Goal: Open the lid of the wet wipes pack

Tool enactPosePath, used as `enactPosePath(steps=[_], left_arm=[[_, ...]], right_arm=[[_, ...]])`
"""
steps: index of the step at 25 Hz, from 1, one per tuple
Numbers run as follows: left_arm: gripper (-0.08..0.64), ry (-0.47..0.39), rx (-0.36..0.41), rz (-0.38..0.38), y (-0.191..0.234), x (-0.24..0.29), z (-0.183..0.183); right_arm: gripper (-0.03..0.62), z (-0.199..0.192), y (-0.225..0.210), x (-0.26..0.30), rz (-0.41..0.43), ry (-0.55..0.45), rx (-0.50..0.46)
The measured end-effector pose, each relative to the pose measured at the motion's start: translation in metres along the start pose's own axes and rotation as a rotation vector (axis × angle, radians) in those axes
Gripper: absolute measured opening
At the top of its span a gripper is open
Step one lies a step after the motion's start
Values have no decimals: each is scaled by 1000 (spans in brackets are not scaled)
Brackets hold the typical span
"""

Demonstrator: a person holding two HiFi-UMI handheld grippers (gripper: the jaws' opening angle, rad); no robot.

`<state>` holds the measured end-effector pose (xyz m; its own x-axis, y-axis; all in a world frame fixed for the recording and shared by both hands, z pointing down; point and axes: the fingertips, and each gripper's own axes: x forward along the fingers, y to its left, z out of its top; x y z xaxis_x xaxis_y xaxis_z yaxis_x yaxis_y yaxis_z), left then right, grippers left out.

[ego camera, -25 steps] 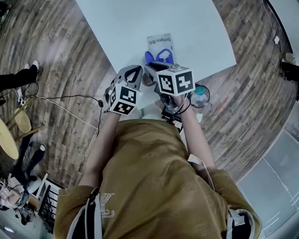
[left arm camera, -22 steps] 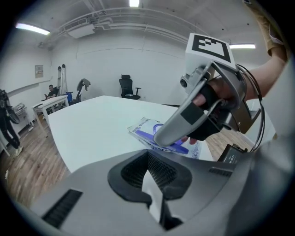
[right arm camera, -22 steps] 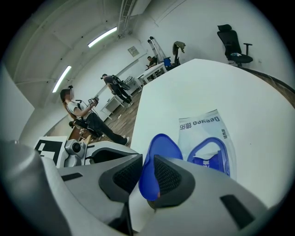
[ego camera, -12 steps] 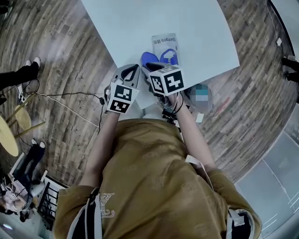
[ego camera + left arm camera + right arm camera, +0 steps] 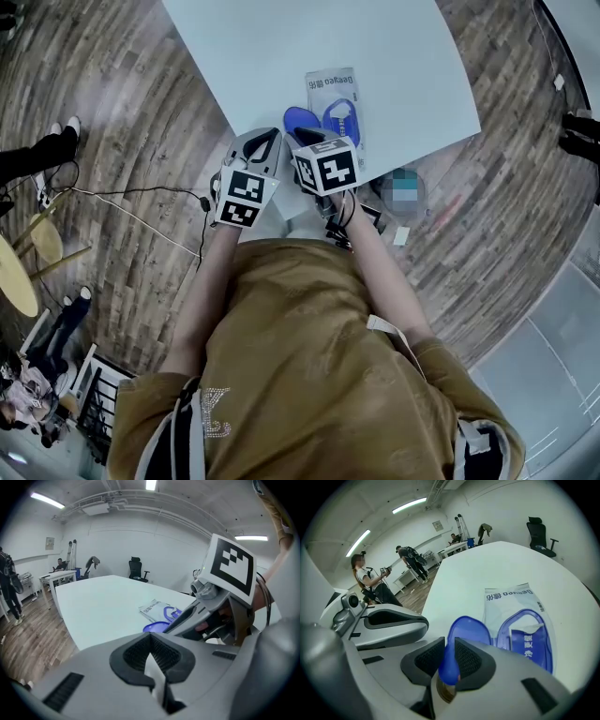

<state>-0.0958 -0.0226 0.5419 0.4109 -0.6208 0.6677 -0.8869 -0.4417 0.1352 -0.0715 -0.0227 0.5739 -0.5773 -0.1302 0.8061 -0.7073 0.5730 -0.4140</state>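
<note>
The wet wipes pack (image 5: 335,101) lies flat near the front edge of the white table (image 5: 281,52). Its blue lid (image 5: 299,119) is swung out to the pack's left, baring the opening. My right gripper (image 5: 307,134) is shut on the free edge of that lid (image 5: 468,632), and the right gripper view shows the pack (image 5: 520,620) just beyond its own jaws (image 5: 449,660). My left gripper (image 5: 272,137) hangs beside it on the left, over the table's edge, off the pack. Its jaws (image 5: 151,656) are shut with nothing held. The left gripper view shows the lid (image 5: 157,626) and the pack (image 5: 157,609) ahead.
Wooden floor surrounds the table, with a cable (image 5: 131,211) on the left and a small round object (image 5: 403,192) on the right. Across the room stand people (image 5: 363,576), desks and an office chair (image 5: 539,536).
My right gripper has drawn back and to the left with the lid, which has swung further open away from the pack. The left gripper has hardly moved.
</note>
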Motion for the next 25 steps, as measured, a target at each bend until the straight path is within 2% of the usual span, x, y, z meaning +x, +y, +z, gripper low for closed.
enactPosePath(steps=[9, 14, 20, 25], left_arm=[[2, -43, -26, -3, 3, -7, 5], [2, -68, -44, 9, 3, -10, 10], [2, -92, -14, 40, -1, -12, 18], [2, -140, -39, 59, -3, -20, 28]], right_arm=[[72, 4, 1, -21, -6, -69, -3], [71, 10, -12, -41, -91, -161, -41], [67, 13, -23, -61, -160, -250, -68], [11, 22, -23, -92, -199, -371, -102]])
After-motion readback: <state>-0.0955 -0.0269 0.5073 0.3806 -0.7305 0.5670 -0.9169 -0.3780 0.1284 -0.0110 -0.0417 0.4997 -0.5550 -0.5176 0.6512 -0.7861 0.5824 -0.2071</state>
